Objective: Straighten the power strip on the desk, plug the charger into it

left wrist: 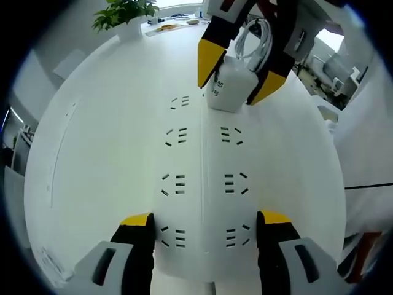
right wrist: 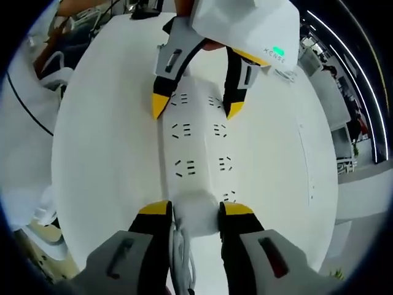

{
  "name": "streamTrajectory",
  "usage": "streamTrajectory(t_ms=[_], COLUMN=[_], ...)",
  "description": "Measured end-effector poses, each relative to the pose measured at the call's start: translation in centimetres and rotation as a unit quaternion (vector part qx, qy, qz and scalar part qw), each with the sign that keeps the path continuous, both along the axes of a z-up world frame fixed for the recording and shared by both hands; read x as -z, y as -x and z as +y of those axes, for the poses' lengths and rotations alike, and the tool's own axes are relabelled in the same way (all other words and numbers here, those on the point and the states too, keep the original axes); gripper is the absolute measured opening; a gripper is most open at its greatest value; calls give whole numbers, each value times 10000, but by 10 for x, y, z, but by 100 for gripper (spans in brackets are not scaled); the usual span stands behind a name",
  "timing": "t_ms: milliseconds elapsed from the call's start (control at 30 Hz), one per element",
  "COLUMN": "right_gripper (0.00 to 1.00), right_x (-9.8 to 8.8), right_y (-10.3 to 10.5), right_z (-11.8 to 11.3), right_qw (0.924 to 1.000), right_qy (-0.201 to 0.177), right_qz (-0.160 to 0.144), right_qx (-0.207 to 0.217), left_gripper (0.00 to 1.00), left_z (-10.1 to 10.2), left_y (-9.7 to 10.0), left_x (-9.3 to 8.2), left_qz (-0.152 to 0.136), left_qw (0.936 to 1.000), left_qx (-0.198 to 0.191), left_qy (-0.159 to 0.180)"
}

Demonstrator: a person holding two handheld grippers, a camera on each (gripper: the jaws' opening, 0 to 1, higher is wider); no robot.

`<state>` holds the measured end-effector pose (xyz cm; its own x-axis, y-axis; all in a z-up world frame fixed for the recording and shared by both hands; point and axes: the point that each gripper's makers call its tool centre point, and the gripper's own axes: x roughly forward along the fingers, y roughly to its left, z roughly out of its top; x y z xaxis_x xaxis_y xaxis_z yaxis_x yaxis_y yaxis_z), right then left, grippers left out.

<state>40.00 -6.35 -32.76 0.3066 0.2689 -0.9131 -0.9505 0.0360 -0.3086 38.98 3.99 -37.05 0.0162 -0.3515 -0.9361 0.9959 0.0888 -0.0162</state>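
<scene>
White plastic dominates both views: a flat power strip [left wrist: 202,184] with two columns of slotted sockets lies on a smooth white desk [left wrist: 92,135].

Left gripper view. The left gripper [left wrist: 206,230] rises from the bottom edge, its yellow-tipped black jaws set wide apart, one at each long edge of the strip; whether they press it cannot be told. At upper centre the right gripper [left wrist: 236,77] holds a boxy white charger [left wrist: 230,89], jaws closed on its sides, with a coiled white cable [left wrist: 255,40] behind it. The charger sits on the strip's far end, over the right-hand socket column. A potted green plant [left wrist: 126,15] stands at the upper left.

Right gripper view. The right gripper [right wrist: 195,212] fills the lower centre, jaws clamped on the charger [right wrist: 196,212], the cable [right wrist: 183,258] looping down between them. The strip [right wrist: 196,144] runs up the middle of the frame to the left gripper [right wrist: 196,104], whose jaws straddle its far end.
</scene>
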Motion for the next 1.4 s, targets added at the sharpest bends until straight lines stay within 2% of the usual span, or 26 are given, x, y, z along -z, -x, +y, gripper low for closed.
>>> streamTrajectory(t_ms=[100, 267, 467, 567, 767, 867, 967, 1033, 1067, 1167, 1300, 1400], right_gripper=[33, 49, 56, 59, 70, 72, 74, 74, 74, 76, 79, 82], right_x=[-2, -8, -14, -14, -18, -21, -25, -27, -28, -28, -34, -41], right_y=[6, 6, 11, 10, 17, 18, 23, 25, 24, 19, 24, 27], right_z=[0, -5, -9, -11, -10, -11, -12, -12, -14, -20, -21, -22], right_qw=[9997, 9987, 9953, 9930, 9795, 9744, 9686, 9652, 9627, 9574, 9488, 9414], right_qy=[-191, -382, -754, -943, -1636, -1866, -2092, -2232, -2298, -2426, -2713, -2928], right_qz=[98, -26, 61, 83, 256, 208, 195, 199, 207, 224, 185, 99], right_qx=[81, 329, 597, 711, 1146, 1236, 1328, 1348, 1414, 1550, 1608, 1669], left_gripper=[69, 70, 75, 77, 87, 90, 96, 96, 96, 96, 96, 96], left_z=[1, 0, 10, 14, 12, 12, 10, 8, 10, 10, 8, -6], left_y=[-6, -11, -14, -12, -5, 0, 15, 23, 14, 11, 11, 19], left_x=[1, 1, 0, -3, -29, -37, -41, -42, -42, -43, -51, -65], left_qz=[3, 0, -19, -94, -294, -352, -453, -514, -530, -559, -647, -635], left_qw=[9999, 9992, 9972, 9968, 9902, 9878, 9864, 9865, 9865, 9861, 9793, 9660], left_qx=[-23, -186, -572, -581, -787, -836, -857, -833, -864, -912, -1236, -1539], left_qy=[101, 365, 491, 537, 1119, 1267, 1327, 1312, 1285, 1275, 1468, 1978])
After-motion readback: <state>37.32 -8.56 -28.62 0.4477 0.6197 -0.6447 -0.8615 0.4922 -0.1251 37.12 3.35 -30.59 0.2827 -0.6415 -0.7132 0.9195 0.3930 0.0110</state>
